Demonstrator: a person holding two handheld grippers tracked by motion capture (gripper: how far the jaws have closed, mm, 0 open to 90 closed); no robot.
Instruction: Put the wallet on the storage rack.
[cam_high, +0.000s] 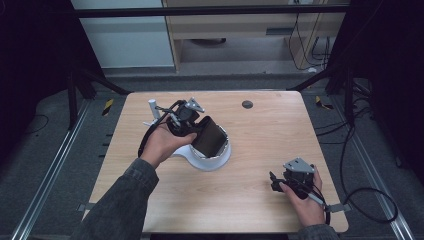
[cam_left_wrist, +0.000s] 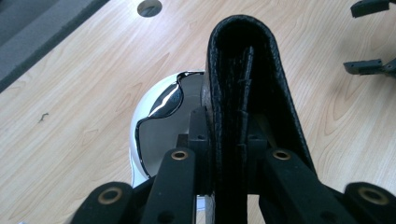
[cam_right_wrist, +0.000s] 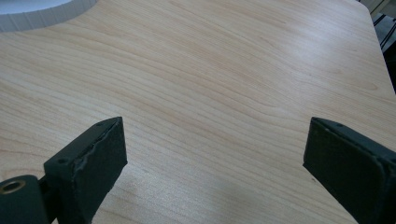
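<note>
Evidently the left tongs (cam_left_wrist: 233, 154) are clamped across the folded black pebbled-leather wallet (cam_left_wrist: 247, 84), pinching it edge-on so that it hangs tilted just over the round white scale with its glossy steel pan (cam_left_wrist: 161, 126) — a hold that suits lowering it onto the pan. Well apart, near the corner of the pale wood-grain counter (cam_right_wrist: 224, 70), the right tongs (cam_right_wrist: 215, 163) rest empty, jaws spread wide — out of the way
</note>
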